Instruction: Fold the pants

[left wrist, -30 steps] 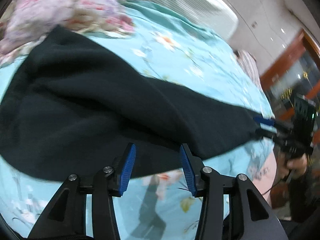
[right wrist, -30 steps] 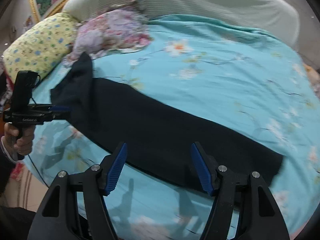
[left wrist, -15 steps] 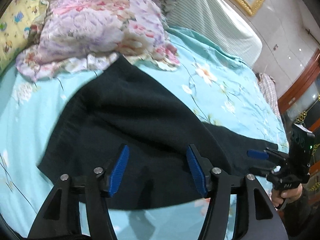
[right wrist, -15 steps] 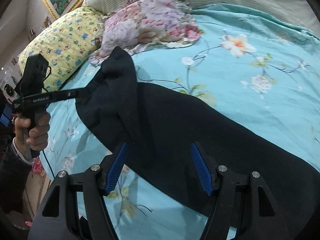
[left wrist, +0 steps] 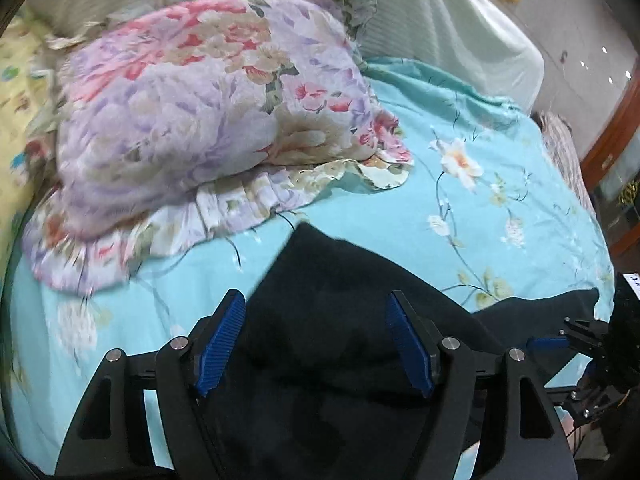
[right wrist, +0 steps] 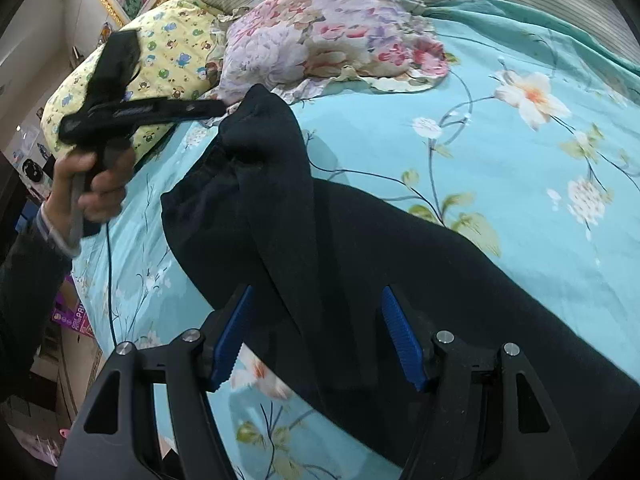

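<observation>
Black pants (right wrist: 400, 264) lie across a turquoise floral bedsheet (right wrist: 500, 152), also in the left wrist view (left wrist: 340, 320). My left gripper (left wrist: 318, 344) has its jaws wide apart with pants cloth between and below them. In the right wrist view the left gripper (right wrist: 218, 108) is at the raised waistband corner of the pants; its hold there cannot be made out. My right gripper (right wrist: 316, 336) is open over the middle of the pants and also shows at the edge of the left wrist view (left wrist: 560, 340).
A pink and purple floral pillow (left wrist: 200, 120) lies at the head of the bed, beside a yellow patterned pillow (right wrist: 160, 60). The striped headboard (left wrist: 400, 8) is behind. The bed's near edge drops to the floor at left (right wrist: 60, 340).
My left gripper has moved toward the head of the bed and the pillow, and the waistband end of the pants has come up with it. My right gripper has moved along the pants toward the waist.
</observation>
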